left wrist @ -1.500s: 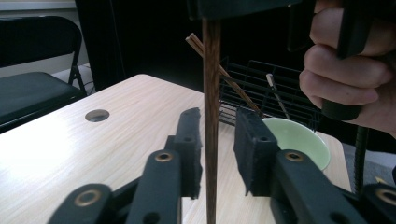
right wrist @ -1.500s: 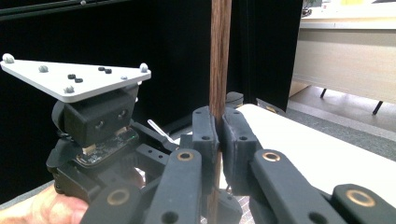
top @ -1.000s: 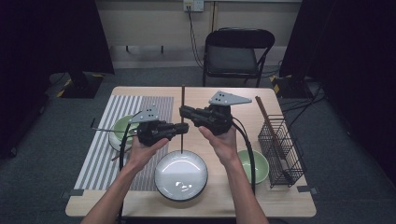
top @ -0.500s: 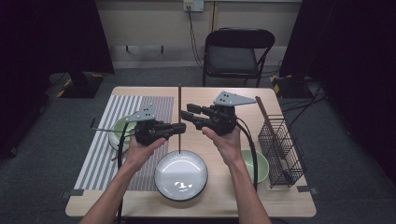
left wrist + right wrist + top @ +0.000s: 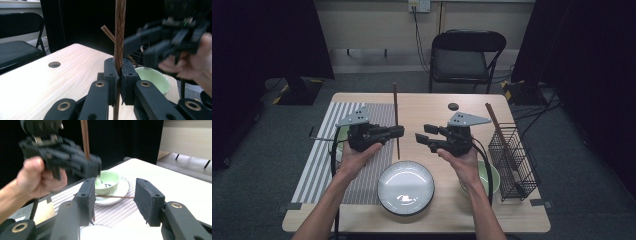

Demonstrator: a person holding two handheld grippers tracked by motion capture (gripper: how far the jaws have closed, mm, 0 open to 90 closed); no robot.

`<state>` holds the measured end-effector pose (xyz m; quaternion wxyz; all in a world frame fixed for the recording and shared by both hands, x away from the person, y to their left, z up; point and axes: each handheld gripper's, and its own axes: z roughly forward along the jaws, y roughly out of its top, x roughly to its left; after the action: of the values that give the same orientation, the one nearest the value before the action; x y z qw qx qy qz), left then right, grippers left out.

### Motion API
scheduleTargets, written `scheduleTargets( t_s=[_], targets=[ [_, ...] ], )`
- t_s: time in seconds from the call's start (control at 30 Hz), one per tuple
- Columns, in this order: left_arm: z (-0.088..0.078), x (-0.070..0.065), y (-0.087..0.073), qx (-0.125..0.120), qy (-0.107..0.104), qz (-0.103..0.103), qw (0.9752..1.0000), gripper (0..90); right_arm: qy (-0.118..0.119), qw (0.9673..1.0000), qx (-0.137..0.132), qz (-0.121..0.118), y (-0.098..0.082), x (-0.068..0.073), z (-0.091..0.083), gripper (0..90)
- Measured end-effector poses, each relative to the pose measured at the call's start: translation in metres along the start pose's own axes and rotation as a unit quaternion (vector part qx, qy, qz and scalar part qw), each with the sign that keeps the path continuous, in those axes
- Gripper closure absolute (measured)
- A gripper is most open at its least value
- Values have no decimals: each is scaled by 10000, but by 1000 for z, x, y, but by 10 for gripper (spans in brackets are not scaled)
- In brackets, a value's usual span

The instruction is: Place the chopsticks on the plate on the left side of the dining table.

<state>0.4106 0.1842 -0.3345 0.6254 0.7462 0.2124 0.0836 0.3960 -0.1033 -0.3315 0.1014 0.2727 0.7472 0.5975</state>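
My left gripper (image 5: 398, 132) is shut on a brown chopstick (image 5: 395, 112), which it holds upright above the table; its pads clamp the stick (image 5: 119, 37) near the lower end. Just to the right, my right gripper (image 5: 421, 136) points at it. Its jaws have just been opening and stand apart with nothing between them (image 5: 115, 195). From the right gripper view, the left gripper (image 5: 75, 162) and its chopstick (image 5: 85, 137) show blurred ahead.
A white plate (image 5: 406, 187) lies at the front. One green bowl (image 5: 486, 176) sits under my right hand. Another bowl (image 5: 107, 182) stands on a saucer on the striped mat (image 5: 319, 160), with a second chopstick (image 5: 105, 196) across it. A wire basket (image 5: 512, 160) stands right.
The right gripper opened, let go of the upright chopstick and drew away to the right and a little down. The left gripper kept its hold and stayed in place.
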Motion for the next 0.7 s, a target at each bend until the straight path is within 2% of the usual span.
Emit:
scheduleTargets(
  t_s=[0.13,0.4,0.53,0.6,0.7],
  targets=[
    [-1,-1,6,-30,6,45,10000,851,69,9998,172,-46,-12,2,8,539],
    [4,-6,11,-61,-98,76,9999,851,406,9987,266,-172,-19,14,31,613],
    [8,-9,12,-41,-125,90,9999,851,493,9984,201,-180,-19,17,38,647],
    [11,-11,12,-65,-182,97,9998,851,538,9982,174,-201,-18,17,41,708],
    [14,-13,13,-41,-166,133,9998,851,527,9982,176,-213,-18,17,43,753]
  ],
)
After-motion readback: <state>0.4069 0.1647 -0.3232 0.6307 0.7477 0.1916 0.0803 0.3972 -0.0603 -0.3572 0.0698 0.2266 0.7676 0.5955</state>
